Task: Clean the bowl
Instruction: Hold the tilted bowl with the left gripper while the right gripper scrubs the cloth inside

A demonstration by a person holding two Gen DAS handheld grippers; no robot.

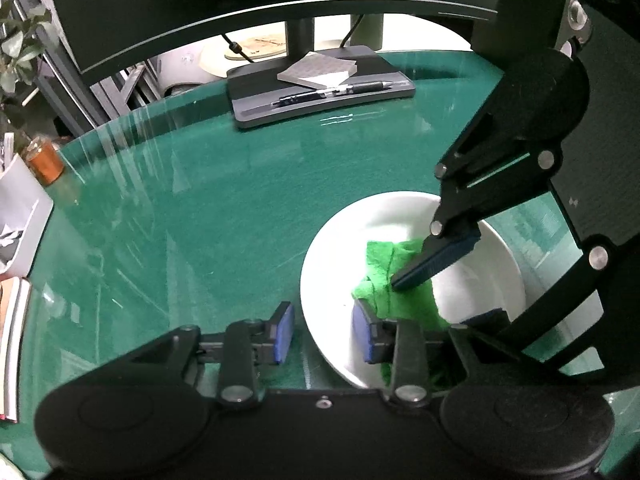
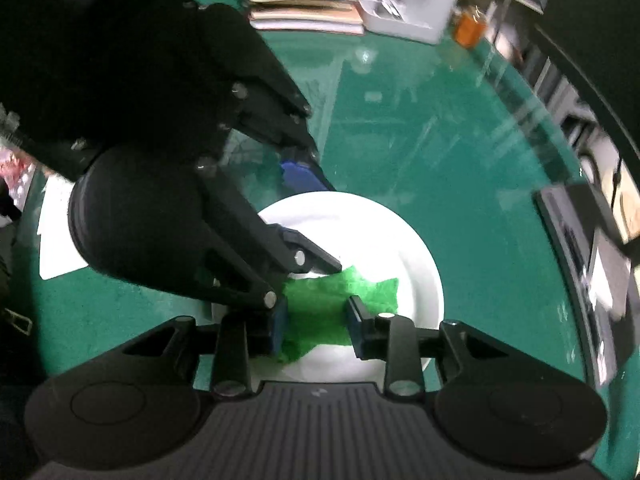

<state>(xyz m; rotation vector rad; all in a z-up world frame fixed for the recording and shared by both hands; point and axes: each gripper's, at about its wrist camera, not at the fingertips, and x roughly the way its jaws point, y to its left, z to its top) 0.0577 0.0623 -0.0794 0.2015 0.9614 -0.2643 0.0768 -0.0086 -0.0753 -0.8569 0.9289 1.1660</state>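
A white bowl [image 1: 400, 216] [image 2: 380, 224] stands on the green table top [image 1: 200, 220]. A crumpled green cloth [image 1: 384, 264] [image 2: 316, 300] lies inside it. My left gripper [image 1: 323, 332] [image 2: 326, 226] straddles the bowl's rim, one blue pad [image 1: 282, 332] outside and the other inside, closed in on the wall. My right gripper [image 2: 316, 328] [image 1: 440, 300] points steeply down into the bowl. Its jaws stand apart, with the cloth spread between the pads and one fingertip [image 1: 400, 280] resting on it. The cloth hides part of the bowl's floor.
A monitor stands at the back; its flat base [image 1: 320, 88] carries pens and a notepad. An orange jar [image 1: 46, 160] and stacked books [image 1: 12, 344] sit at the left edge. A white paper sheet [image 2: 60, 232] lies beside the bowl, and a grey tray [image 2: 400, 12] stands beyond.
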